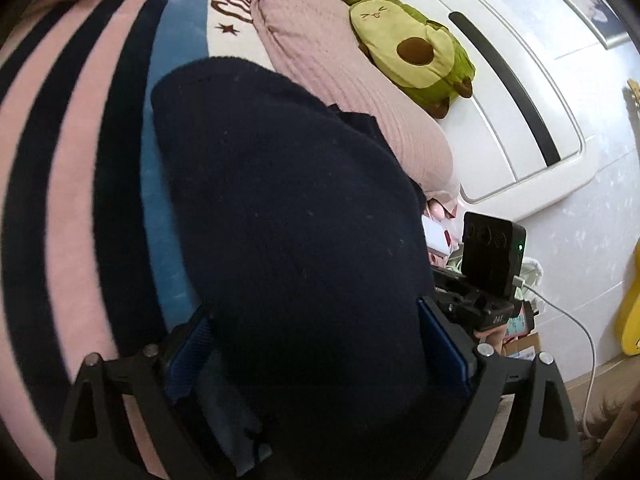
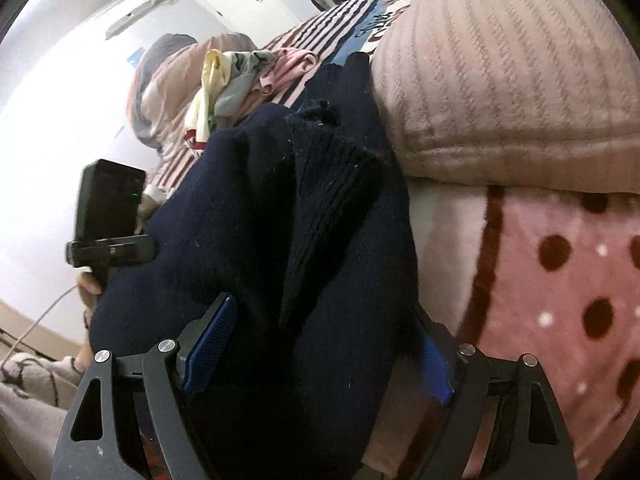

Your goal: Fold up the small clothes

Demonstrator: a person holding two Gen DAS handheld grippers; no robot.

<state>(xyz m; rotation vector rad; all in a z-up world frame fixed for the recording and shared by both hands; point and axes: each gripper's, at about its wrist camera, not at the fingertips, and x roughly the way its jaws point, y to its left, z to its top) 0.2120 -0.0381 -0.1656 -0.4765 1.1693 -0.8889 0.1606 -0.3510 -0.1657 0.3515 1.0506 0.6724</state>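
Note:
A dark navy knit garment (image 1: 280, 200) lies bunched on the bed and fills most of the left wrist view. My left gripper (image 1: 314, 308) is open over its near end, with the cloth bulging between the wide-set blue pads (image 1: 188, 356). In the right wrist view the same garment (image 2: 248, 200) shows a ribbed edge (image 2: 332, 184) folded over on top. My right gripper (image 2: 324, 316) is open too, its jaws straddling the cloth without pinching it. The garment's near end is hidden under both grippers.
The bed has a pink and navy striped blanket (image 1: 72, 160), a pink ribbed pillow (image 2: 500, 80), a polka-dot blanket (image 2: 560, 280) and an avocado plush (image 1: 412, 48). A pile of small clothes (image 2: 236, 80) lies farther back. Each view shows the other hand-held gripper (image 1: 492, 256) (image 2: 108, 200).

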